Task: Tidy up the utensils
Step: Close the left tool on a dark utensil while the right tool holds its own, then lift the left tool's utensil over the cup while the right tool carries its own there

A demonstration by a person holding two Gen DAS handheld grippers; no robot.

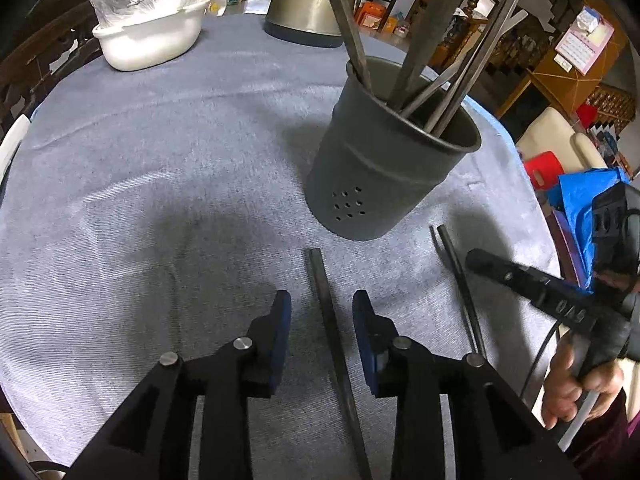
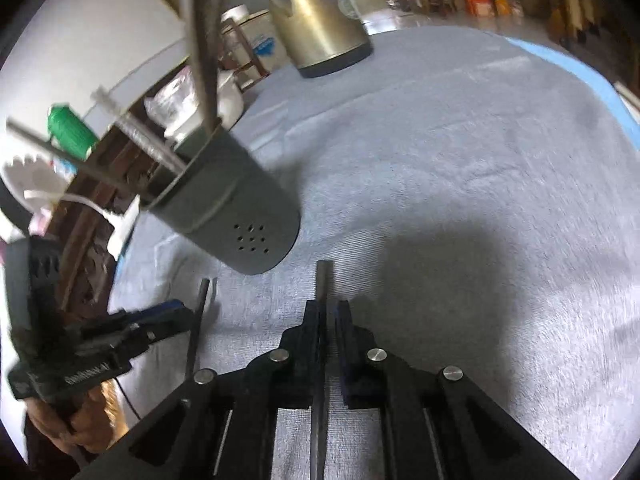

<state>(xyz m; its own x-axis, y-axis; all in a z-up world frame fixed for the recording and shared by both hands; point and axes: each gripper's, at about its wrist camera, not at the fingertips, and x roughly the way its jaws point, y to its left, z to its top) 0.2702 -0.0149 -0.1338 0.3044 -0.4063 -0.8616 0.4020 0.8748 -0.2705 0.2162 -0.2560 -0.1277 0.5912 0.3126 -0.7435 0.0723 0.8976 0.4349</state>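
Left wrist view shows the left gripper (image 1: 322, 314) with jaws spread wide, straddling a dark utensil (image 1: 326, 312) lying flat on the grey-clothed worktop (image 1: 160, 200), just short of the grey utensil holder (image 1: 384, 172) already holding several pieces. Right wrist view: the right gripper (image 2: 329, 320) has its jaws narrowed around a utensil handle (image 2: 322, 284); another fork (image 2: 198, 320) lies beside it.

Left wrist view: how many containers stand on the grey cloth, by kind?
Grey utensil holder: 1
White basin: 1
Metal kettle: 1
Total: 3
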